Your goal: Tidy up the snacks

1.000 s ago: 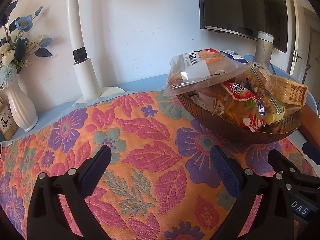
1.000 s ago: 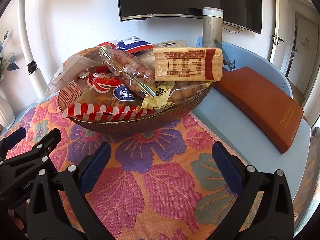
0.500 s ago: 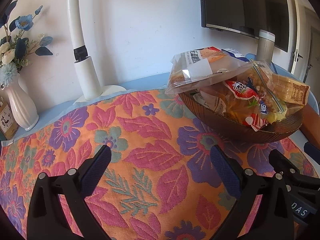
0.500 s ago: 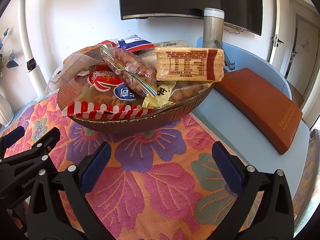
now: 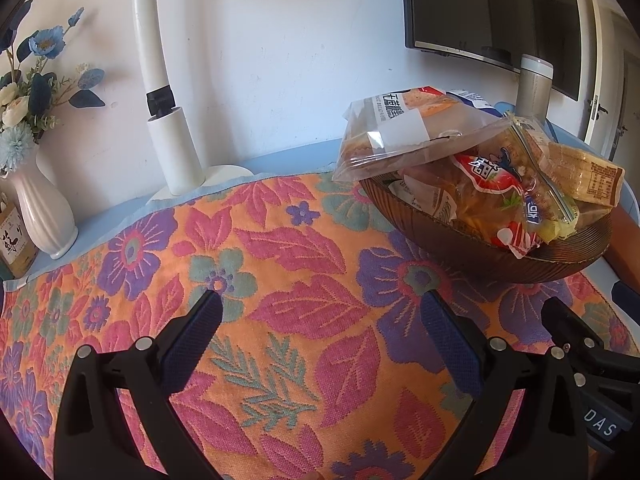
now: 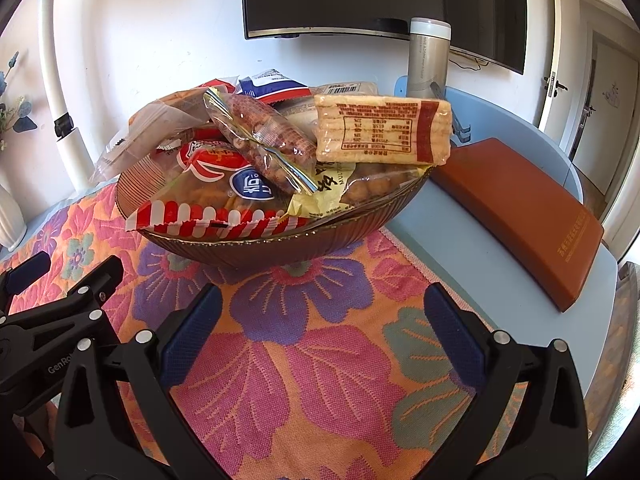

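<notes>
Brown ribbed bowl [image 5: 480, 240] heaped with snack packets [image 5: 404, 128], far right on floral cloth [image 5: 280, 272]; left gripper [image 5: 320, 320] wide open, empty, slightly farther back than a second ago. White vase [image 5: 44, 208] far left.

From right wrist: same bowl [image 6: 280, 244] dead ahead, near; wafer pack [image 6: 380, 128] and nut bag [image 6: 264, 140] on top. Right gripper [image 6: 320, 312] gaping, holding nothing, likewise eased back. Brown book [image 6: 516, 216] right. Snacks all gathered; task apparently done.
</notes>
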`<state>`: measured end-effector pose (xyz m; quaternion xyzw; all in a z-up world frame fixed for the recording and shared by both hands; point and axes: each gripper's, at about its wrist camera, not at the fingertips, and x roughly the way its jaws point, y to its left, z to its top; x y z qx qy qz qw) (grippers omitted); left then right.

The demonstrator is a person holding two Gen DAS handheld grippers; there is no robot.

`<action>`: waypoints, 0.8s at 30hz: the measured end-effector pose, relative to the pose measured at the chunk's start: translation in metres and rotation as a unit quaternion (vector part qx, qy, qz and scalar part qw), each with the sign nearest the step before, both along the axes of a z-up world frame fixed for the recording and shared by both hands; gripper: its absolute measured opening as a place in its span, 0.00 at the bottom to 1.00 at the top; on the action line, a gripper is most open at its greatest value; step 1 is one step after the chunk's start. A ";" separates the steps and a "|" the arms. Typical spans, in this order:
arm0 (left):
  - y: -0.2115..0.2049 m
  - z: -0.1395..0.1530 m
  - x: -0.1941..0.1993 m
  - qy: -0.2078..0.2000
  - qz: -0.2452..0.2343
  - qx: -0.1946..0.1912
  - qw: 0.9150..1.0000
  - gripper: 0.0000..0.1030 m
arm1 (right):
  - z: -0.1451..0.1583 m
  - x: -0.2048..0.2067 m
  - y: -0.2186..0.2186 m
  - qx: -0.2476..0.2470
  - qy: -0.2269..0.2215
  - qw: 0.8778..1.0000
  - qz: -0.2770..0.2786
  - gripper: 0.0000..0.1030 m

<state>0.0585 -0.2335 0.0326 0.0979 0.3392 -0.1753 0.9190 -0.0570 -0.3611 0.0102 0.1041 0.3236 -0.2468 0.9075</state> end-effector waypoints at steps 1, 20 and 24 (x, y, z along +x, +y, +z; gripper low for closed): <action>0.000 0.000 0.000 0.000 0.000 0.001 1.000 0.95 | 0.000 0.000 0.000 0.000 0.000 1.000 0.000 0.97; -0.001 -0.005 0.004 0.015 -0.001 0.011 1.000 0.95 | 0.000 0.001 0.001 -0.003 0.002 1.000 0.001 0.97; -0.001 -0.006 0.005 0.019 0.002 0.011 1.000 0.95 | 0.000 0.001 0.001 -0.003 0.002 1.000 0.000 0.97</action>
